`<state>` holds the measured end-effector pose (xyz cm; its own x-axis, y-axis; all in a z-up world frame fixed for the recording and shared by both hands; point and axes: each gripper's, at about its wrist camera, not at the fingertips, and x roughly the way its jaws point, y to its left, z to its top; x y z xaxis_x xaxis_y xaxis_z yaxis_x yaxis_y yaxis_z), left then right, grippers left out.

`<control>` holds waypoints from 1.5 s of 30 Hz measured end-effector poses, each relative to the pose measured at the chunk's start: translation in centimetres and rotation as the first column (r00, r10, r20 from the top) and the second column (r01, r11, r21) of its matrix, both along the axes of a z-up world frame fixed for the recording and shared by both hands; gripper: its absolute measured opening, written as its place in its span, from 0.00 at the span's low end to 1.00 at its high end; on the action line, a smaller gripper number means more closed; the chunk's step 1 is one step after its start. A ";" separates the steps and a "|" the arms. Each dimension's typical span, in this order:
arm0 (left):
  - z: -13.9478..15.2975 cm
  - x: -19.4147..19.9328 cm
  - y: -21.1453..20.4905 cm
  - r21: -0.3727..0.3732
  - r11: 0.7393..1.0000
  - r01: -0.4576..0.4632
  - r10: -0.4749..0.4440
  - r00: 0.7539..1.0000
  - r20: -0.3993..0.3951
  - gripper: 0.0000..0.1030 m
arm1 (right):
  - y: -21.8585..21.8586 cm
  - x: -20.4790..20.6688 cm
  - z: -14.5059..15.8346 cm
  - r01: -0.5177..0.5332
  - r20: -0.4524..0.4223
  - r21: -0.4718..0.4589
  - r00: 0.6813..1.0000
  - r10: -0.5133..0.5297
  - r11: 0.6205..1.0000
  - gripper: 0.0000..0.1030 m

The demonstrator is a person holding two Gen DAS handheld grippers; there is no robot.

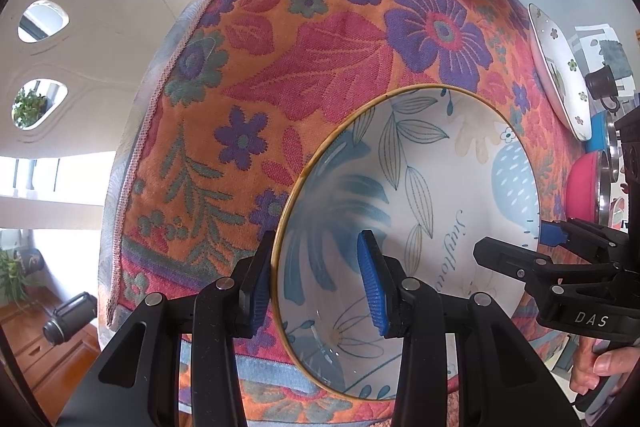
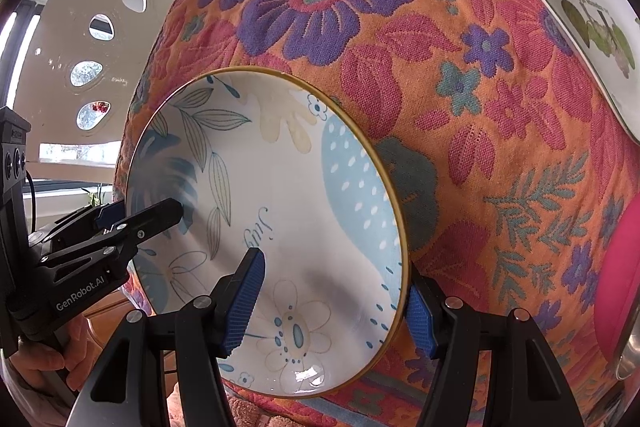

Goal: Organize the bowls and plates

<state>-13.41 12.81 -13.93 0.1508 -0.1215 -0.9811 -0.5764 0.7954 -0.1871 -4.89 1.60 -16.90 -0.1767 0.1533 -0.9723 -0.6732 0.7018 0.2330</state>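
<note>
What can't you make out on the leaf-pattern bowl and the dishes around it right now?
- Leaf-pattern bowl: lettering partly hidden by both hand-held grippers, both views.
- Right hand-held gripper straddling the rim: pad contact unclear.
- Left hand-held gripper: likewise.
- White floral plate: cut off by the right wrist view's edge.
- Pink bowl: likewise.

Script lettering on the inner face of the bowl (image 1: 420,227) reads "Juyflou…" in the left wrist view, its end hidden behind a gripper finger; in the right wrist view only "Juy" shows. The right gripper (image 1: 548,239), seen from the left wrist, carries "DAS" in white on its black body. The left gripper (image 2: 160,215), seen from the right wrist, carries "GenRobot.AI" in white. Small print on the white flowered plate (image 2: 580,11) is too small to read.
</note>
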 end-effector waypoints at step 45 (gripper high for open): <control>9.4 20.6 12.5 0.062 0.997 -0.050 0.038 0.984 0.175 0.39 | 0.6 23.3 16.7 0.267 0.080 0.399 0.943 -0.323 0.877 0.62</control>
<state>7.14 25.29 -4.48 0.3236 -0.0470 -0.9450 -0.5744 0.7839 -0.2357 18.43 2.21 -0.17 0.0675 0.5366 -0.8411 -0.4937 0.7505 0.4392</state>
